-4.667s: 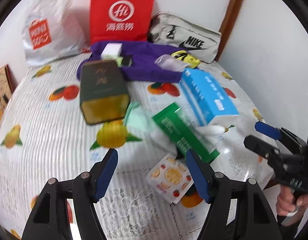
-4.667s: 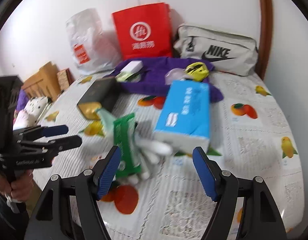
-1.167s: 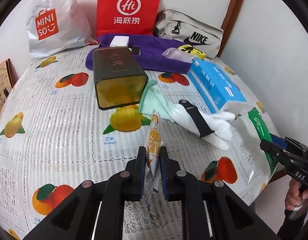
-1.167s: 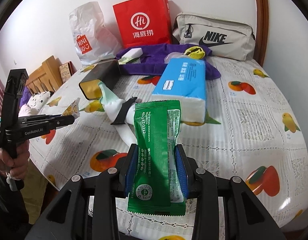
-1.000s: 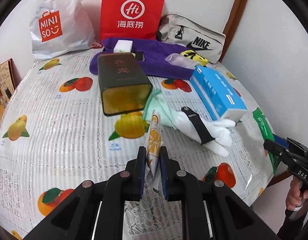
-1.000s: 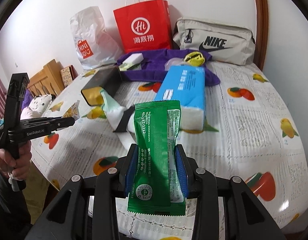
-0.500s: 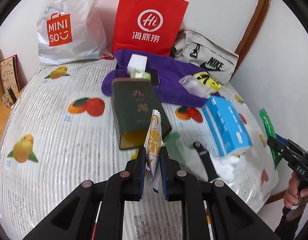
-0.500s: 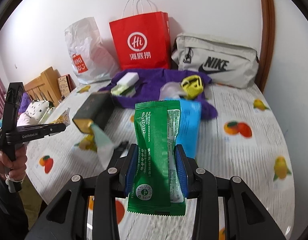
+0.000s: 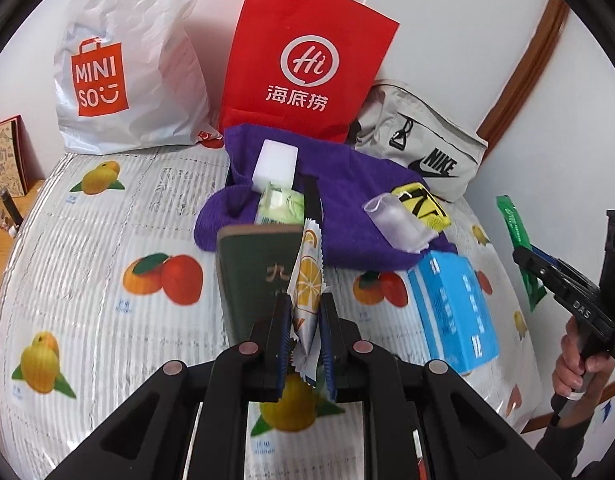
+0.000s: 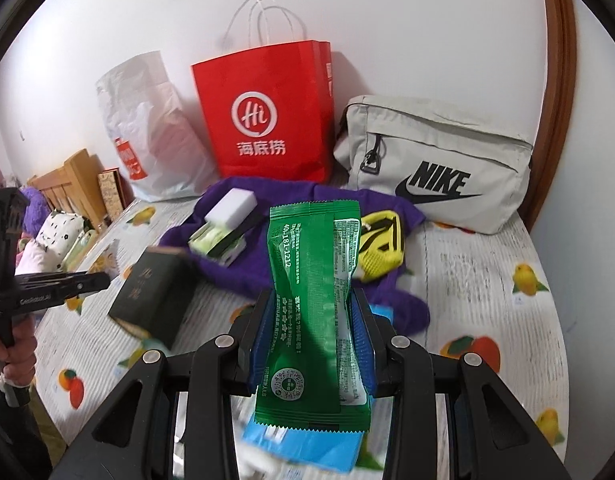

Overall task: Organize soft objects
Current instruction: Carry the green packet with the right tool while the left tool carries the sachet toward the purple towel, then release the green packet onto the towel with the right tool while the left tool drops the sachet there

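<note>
left wrist view: my left hand-held gripper (image 9: 304, 316) is clamped on an orange-print sachet (image 9: 306, 280) above the fruit-patterned worktop (image 9: 87, 264); in the right wrist view my right hand-held gripper (image 10: 312, 336) grips a green packet (image 10: 313, 300) upright, before the purple cloth (image 10: 243, 264).

Bright, even indoor light — soft shadows behind the red bag (image 10: 267, 116) on the wall. Fisheye bending and black corners in both views; right wrist view blurs low down, around the blue box (image 10: 307, 446).
</note>
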The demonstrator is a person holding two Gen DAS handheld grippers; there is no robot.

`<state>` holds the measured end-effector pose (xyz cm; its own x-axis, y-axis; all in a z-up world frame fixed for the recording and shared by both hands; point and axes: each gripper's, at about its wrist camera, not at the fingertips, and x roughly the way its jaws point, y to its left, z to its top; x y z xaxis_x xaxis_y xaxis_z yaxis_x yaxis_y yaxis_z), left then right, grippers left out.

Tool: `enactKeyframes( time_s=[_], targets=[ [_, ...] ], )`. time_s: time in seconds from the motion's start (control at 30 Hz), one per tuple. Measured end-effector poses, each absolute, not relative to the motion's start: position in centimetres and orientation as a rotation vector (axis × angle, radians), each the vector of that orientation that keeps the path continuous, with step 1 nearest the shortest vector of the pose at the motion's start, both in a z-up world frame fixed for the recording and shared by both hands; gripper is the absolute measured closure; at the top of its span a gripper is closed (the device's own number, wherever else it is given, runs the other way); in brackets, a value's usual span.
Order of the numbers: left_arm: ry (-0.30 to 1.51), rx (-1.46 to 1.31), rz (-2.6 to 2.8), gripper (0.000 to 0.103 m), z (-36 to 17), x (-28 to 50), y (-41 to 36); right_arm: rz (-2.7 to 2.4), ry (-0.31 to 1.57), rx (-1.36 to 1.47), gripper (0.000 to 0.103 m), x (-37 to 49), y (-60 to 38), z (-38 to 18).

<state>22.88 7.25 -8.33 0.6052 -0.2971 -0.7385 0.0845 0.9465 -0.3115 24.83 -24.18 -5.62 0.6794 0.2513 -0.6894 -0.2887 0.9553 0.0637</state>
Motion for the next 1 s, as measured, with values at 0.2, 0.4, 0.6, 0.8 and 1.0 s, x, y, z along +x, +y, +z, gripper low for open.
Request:
enactKeyframes(
  time_s=[0.2,0.4,0.6,0.8,1.0],
  targets=[
    [0.904,-0.261,-0.226,0.089,-8.2,25.5,7.1,0.290,0.796,-0.061,0.066,29.3,-24.3,-6.2],
    [0.923,-0.252,-0.229,0.088,-8.6,28.0,6.7,0.301,0.829,-0.084,0.066,33.7,-23.6,-7.7],
    [0.944,-0.242,-0.227,0.087,-9.2,30.1,6.6,0.298,0.903,-0.089,0.066,37.9,-24.1,-10.1],
    [0.961,-0.234,-0.248,0.087,-9.6,32.3,5.7,0.311,0.967,-0.119,0.066,40.6,-23.6,-12.4],
    [0.975,-0.215,-0.269,0.087,-10.2,34.0,4.7,0.312,0.998,-0.162,0.064,41.5,-23.4,-13.7]
  ],
)
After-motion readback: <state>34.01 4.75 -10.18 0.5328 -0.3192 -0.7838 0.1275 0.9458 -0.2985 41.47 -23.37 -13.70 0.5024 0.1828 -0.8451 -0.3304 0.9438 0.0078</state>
